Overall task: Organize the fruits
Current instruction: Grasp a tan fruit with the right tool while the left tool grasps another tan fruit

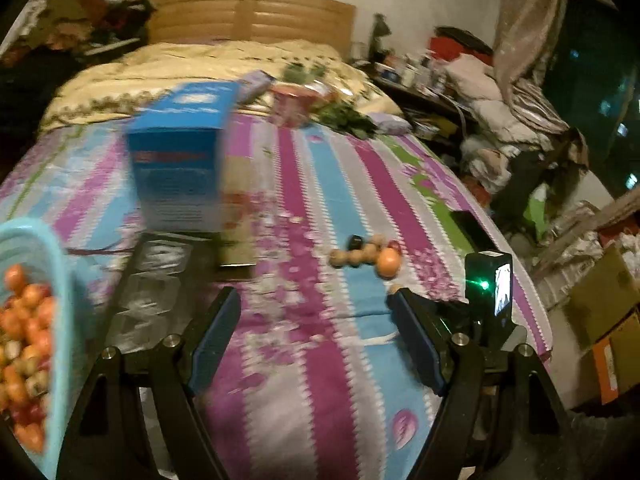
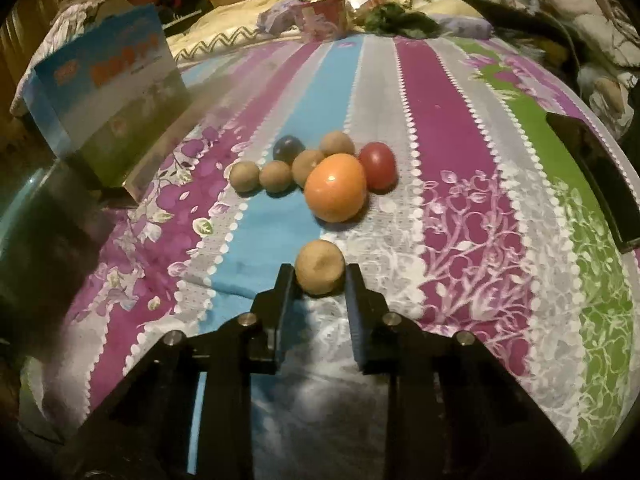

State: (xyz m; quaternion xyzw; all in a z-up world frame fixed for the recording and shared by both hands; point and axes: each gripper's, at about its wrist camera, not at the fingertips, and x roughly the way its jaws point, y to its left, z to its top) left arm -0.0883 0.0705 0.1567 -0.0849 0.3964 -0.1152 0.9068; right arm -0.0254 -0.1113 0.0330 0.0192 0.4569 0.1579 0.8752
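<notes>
A bed (image 2: 460,128) in a cluttered, dim bedroom carries everything; its sheet runs in magenta, blue, grey and green stripes, with a wooden headboard (image 1: 256,16) beyond. One blue box (image 1: 180,160) stands on the sheet. Near mid-bed lies a cluster of fruits: four small brown ones, one orange (image 2: 335,187), one red fruit (image 2: 378,165) and one dark fruit (image 2: 288,148). A fifth brown fruit (image 2: 319,266) sits apart from the cluster, clamped between the right gripper (image 2: 319,280). The left gripper (image 1: 314,304) stands wide apart, holding nothing, beside one turquoise basket (image 1: 60,280) of red-orange fruits.
</notes>
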